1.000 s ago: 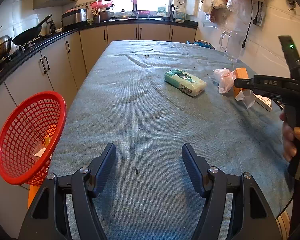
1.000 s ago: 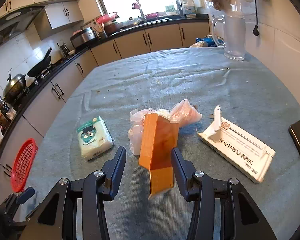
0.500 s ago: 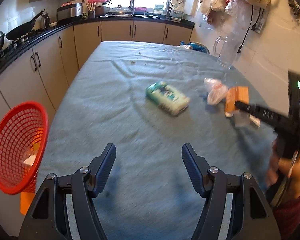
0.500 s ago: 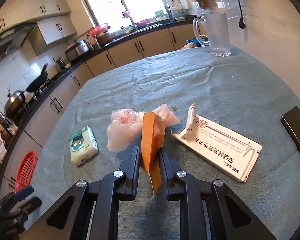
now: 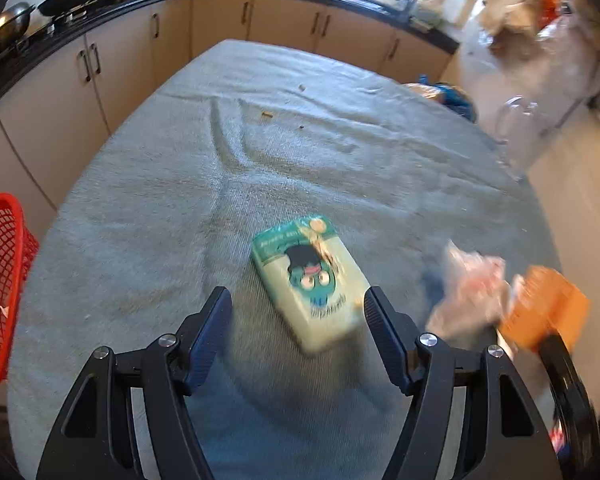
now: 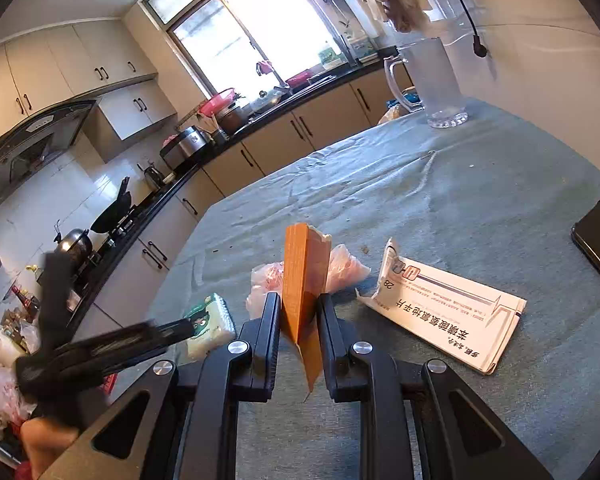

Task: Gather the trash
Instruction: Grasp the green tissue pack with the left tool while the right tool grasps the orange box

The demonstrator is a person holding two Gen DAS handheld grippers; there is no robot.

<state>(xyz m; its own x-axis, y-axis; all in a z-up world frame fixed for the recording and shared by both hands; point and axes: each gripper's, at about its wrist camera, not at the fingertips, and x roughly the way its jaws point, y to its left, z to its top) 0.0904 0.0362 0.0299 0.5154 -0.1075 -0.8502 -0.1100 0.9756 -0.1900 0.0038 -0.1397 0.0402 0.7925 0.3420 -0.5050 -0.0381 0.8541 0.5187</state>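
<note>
A: Where's the trash?

B: The right gripper (image 6: 299,314) is clamped on the orange box (image 6: 302,276), which stands upright between its jaws above the grey cloth (image 6: 440,200). They closed onto it just now.

A: And the left gripper (image 5: 296,322)?

B: Jaws apart, nothing in them, hovering over the tissue pack (image 5: 310,280), which lies flat on the cloth.

A: Anything else?

B: A crumpled plastic bag (image 6: 346,268) behind the box, a flattened white carton (image 6: 448,316) to its right, and a red basket (image 5: 0,284) off the table's left edge
</note>
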